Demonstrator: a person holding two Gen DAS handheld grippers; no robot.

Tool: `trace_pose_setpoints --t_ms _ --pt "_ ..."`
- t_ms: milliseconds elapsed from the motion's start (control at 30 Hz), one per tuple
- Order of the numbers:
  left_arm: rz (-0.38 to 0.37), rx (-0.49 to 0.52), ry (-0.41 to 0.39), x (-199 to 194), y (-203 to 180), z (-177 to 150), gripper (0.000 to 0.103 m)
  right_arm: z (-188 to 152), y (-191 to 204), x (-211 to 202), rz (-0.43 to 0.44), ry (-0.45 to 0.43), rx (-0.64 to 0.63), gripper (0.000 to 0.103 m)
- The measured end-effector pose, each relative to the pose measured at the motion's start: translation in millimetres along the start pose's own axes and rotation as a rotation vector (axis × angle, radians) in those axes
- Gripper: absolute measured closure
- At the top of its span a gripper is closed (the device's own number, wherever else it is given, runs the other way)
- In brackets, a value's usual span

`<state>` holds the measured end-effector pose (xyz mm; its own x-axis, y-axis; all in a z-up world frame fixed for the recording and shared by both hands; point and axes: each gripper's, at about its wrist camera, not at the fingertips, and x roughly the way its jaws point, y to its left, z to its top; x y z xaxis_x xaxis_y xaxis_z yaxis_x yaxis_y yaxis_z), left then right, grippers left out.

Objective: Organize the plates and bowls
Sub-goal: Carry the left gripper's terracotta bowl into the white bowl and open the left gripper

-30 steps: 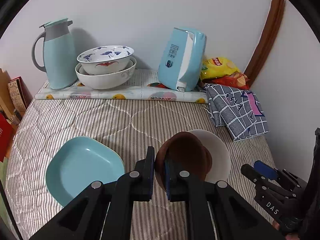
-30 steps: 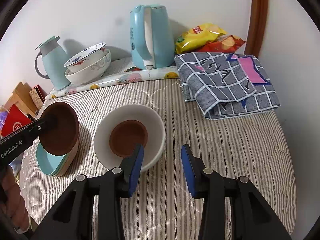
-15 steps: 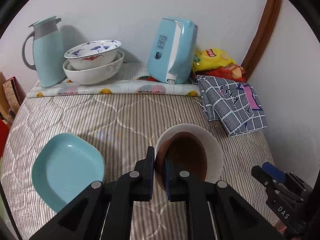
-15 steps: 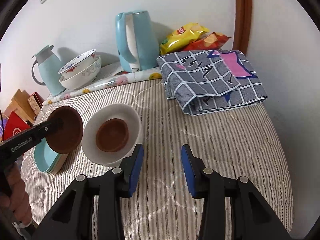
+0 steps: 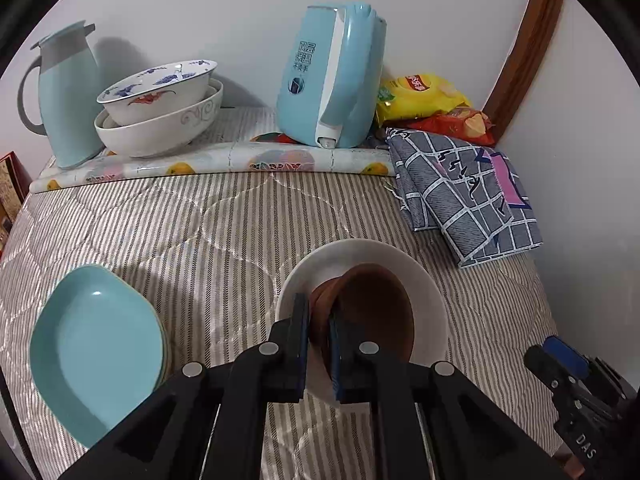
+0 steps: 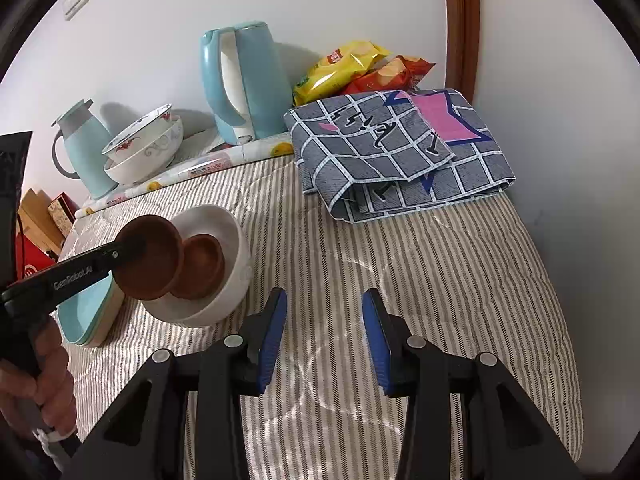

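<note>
We hold a brown saucer [image 5: 376,312] by its rim in our left hand-held gripper [image 5: 319,350], jaws pinched tight on it. A second ago it hung between the teal plates and the white bowl; it has now come across and down, so it tilts over the white bowl [image 5: 428,300] straight ahead of that gripper. In the right wrist view the held brown saucer [image 6: 150,258] overlaps a second brown saucer [image 6: 202,266] that already lies inside the bowl. Whether the two touch yet we cannot tell.

We judge this to be the nesting step: the saucers are being gathered in the bowl, and the next move calls for levelling the tilted saucer and letting go once it seats.

Our right hand-held gripper [image 6: 325,338] stands partly open and empty, over bare striped bed cover [image 6: 440,280], the bowl off to its left. The stacked teal plates [image 5: 96,344] lie left of the left gripper. The patterned bowl [image 5: 160,92] nested in a larger white bowl [image 5: 160,128] sits far ahead by the wall, beside the teal jug [image 5: 68,96].
</note>
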<state>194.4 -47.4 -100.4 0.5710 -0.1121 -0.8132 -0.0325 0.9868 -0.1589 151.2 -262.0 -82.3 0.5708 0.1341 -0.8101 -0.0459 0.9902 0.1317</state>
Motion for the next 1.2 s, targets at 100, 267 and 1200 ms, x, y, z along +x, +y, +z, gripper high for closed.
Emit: trace_pose_setpoints --t_ms 100,267,1200 --pt "0.005 0.002 0.008 7.4 0.4 1.6 0.094 -0.1 -2.9 2.0 0.002 0.001 0.009 0.064" --pt "0.001 0.003 0.021 16.5 1.6 2.8 0.094 1.7 -3.5 4.7 0.006 -0.004 0.017 0.064" --pt "-0.051 0.028 0.081 43.1 -7.0 0.8 0.089 0.7 10.0 17.2 0.001 0.020 -0.023 0.064"
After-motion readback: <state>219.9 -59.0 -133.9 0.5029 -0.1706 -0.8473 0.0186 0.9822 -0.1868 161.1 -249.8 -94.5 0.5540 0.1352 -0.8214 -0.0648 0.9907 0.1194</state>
